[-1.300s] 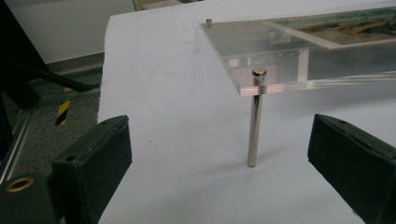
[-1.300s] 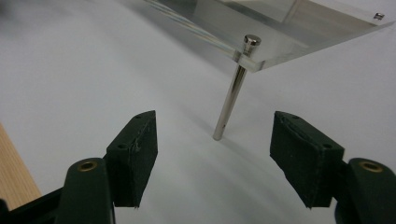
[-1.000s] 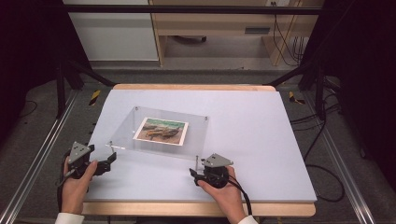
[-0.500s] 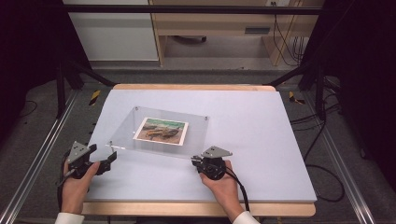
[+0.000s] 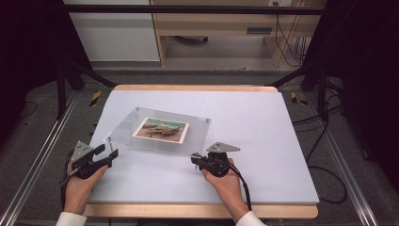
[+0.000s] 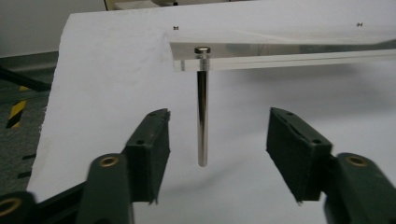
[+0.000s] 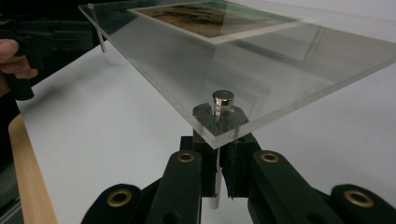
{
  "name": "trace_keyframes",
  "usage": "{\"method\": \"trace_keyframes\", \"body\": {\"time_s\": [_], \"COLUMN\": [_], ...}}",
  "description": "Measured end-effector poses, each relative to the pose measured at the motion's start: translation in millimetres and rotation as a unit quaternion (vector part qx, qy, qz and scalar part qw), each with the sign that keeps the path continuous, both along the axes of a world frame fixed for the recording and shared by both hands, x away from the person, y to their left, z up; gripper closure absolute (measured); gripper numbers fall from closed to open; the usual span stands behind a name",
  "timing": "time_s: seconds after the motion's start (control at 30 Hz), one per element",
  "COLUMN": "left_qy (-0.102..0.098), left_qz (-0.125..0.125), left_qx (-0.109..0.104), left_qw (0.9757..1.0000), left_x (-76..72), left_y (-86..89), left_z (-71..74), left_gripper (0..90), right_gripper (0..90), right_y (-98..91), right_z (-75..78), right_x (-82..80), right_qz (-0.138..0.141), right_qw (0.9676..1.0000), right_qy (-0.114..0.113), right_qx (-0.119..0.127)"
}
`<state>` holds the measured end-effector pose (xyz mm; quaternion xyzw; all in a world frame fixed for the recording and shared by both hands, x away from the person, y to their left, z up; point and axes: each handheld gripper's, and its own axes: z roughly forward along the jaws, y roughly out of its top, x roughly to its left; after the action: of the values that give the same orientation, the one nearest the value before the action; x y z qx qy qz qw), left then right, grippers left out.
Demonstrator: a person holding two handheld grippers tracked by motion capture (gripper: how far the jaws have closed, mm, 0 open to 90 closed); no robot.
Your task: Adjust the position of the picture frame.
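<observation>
1. A clear plastic frame with a photo sandwiched inside sits near the middle of the white surface, raised on thin metal legs at its corners.
2. In the right gripper view, the frame's near corner tilts up above the surface, and a metal leg with a round cap on top passes down through it.
3. The right tool is closed on that leg: its two black jaws are pressed together around the pin just under the corner.
4. In the left gripper view, another leg hangs straight down from the frame's other near corner, its lower end apart from the surface.
5. The left tool has just been closing its jaws, yet they stand apart on either side of this leg, touching it on neither side.
6. A hand holds each tool at the near edge of the surface, and a wooden board shows under that edge.
</observation>
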<state>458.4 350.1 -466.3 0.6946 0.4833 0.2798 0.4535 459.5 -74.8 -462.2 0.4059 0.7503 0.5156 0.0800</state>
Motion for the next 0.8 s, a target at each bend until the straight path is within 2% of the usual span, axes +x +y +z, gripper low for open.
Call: {"method": "trace_keyframes", "body": {"time_s": [0.07, 0.13, 0.17, 0.27, 0.37, 0.53, 0.6, 0.63, 0.67, 0.8], "left_qy": [-0.007, -0.009, -0.007, -0.011, -0.015, -0.024, -0.025, -0.021, -0.019, -0.012], "left_qz": [0.003, 0.000, -0.002, -0.011, -0.011, 0.003, 0.007, 0.004, 0.002, 0.005], "left_qx": [-0.017, -0.028, -0.035, -0.036, -0.039, -0.043, -0.049, -0.062, -0.064, -0.060], "left_qw": [0.9998, 0.9996, 0.9993, 0.9992, 0.9991, 0.9988, 0.9985, 0.9978, 0.9978, 0.9981], "left_x": [5.5, 10.6, 13.1, 18.4, 19.6, 22.1, 23.5, 25.2, 26.2, 27.5], "left_y": [1.6, 1.4, 1.1, -1.6, -2.0, -4.5, -2.0, 0.3, 1.2, 0.8], "left_z": [1.2, 1.1, 0.7, -0.2, -0.6, -0.4, 0.8, 0.6, 0.6, 2.0], "left_gripper": [49.0, 53.0, 57.8, 64.0, 69.5, 75.0, 82.9, 83.0, 83.1, 83.5], "right_gripper": [85.0, 85.0, 85.0, 84.9, 84.9, 84.9, 84.8, 84.8, 84.6, 81.4], "right_y": [-1.2, -1.4, -1.4, -1.1, -1.0, -0.9, -0.9, -0.6, -0.2, 2.3], "right_z": [1.4, 1.4, 1.2, 0.8, 0.4, -0.6, -0.3, -0.4, -0.6, -1.1], "right_x": [1.2, 1.9, 1.9, 1.7, 1.7, 0.9, 0.9, 0.7, 0.3, -2.2], "right_qz": [-0.001, 0.001, 0.002, 0.000, -0.001, -0.002, -0.005, -0.005, -0.007, -0.014], "right_qw": [1.0000, 1.0000, 1.0000, 1.0000, 1.0000, 1.0000, 1.0000, 1.0000, 1.0000, 0.9997], "right_qy": [0.004, 0.003, 0.004, 0.004, 0.003, -0.001, -0.004, -0.006, -0.005, -0.019], "right_qx": [0.005, 0.005, 0.002, -0.002, -0.005, -0.007, -0.004, -0.005, -0.004, -0.011]}}
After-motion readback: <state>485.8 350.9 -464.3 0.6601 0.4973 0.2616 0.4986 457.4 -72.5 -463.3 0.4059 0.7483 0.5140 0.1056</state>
